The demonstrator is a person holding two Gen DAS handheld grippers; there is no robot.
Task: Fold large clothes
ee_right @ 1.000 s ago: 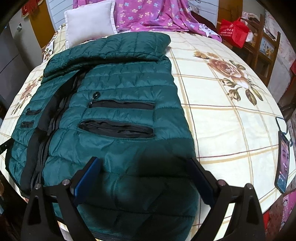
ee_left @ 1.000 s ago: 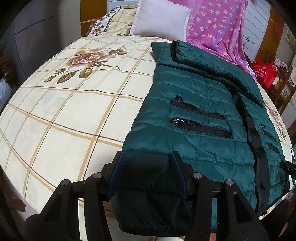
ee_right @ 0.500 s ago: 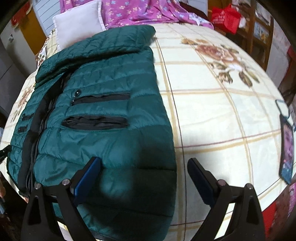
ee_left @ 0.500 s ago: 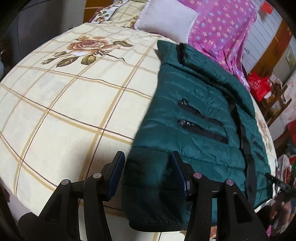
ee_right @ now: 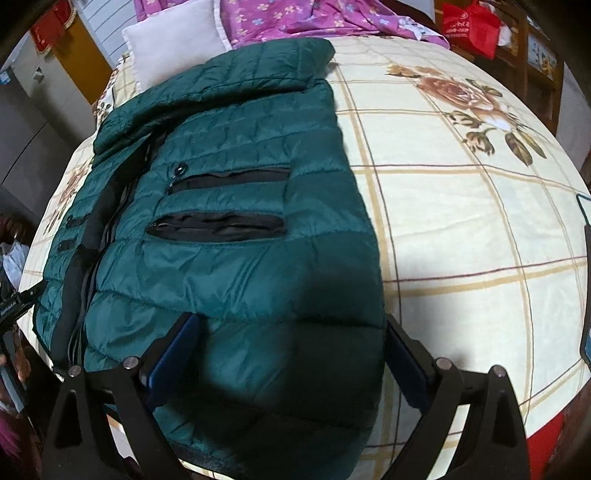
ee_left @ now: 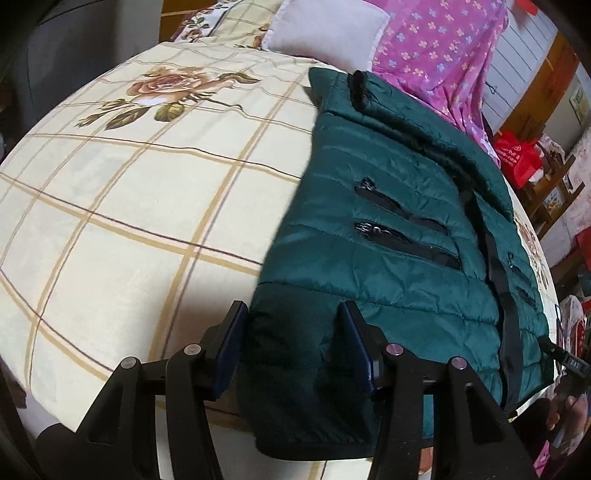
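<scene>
Left hand-held gripper (ee_left: 291, 343) agape | right hand-held gripper (ee_right: 291, 354) agape | jacket (ee_right: 236, 206) hem between both

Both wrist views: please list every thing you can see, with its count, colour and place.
jacket: one, dark green, quilted, flat on the bed, hem toward the cameras
bed cover: one, cream with brown checks and roses, under the jacket
pillow: one, white, at the far end
blanket: one, pink with flowers, beside the pillow
bag: one, red, past the bed
left gripper: black, blue pads, jaws open over one hem corner
right gripper: black, jaws open over the other hem corner
</scene>
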